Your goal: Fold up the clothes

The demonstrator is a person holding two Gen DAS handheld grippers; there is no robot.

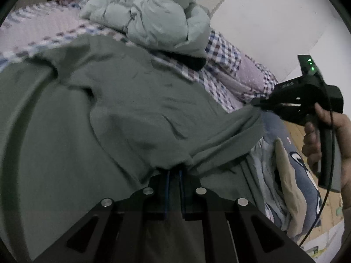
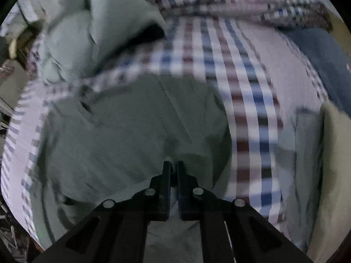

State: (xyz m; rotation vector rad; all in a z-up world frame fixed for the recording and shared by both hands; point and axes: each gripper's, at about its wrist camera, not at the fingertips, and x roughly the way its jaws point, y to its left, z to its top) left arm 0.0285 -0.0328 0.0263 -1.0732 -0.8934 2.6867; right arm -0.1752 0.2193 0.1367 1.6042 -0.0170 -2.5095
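A grey-green garment (image 1: 122, 114) lies spread over a checked bedsheet (image 1: 221, 54). My left gripper (image 1: 174, 172) is shut on a bunched edge of it at the near side. My right gripper (image 1: 255, 104) shows at the right of the left wrist view, held by a hand, shut on another edge of the garment and pulling it taut. In the right wrist view the right gripper (image 2: 173, 166) is shut on the same garment (image 2: 131, 127), with the checked sheet (image 2: 248, 100) beyond. That view is blurred.
A pale green quilt (image 1: 158, 15) is heaped at the far side of the bed. A stack of folded clothes (image 1: 291, 175) lies at the right edge, also in the right wrist view (image 2: 311, 157). A white wall (image 1: 274, 22) and wooden floor (image 1: 329, 217) lie beyond.
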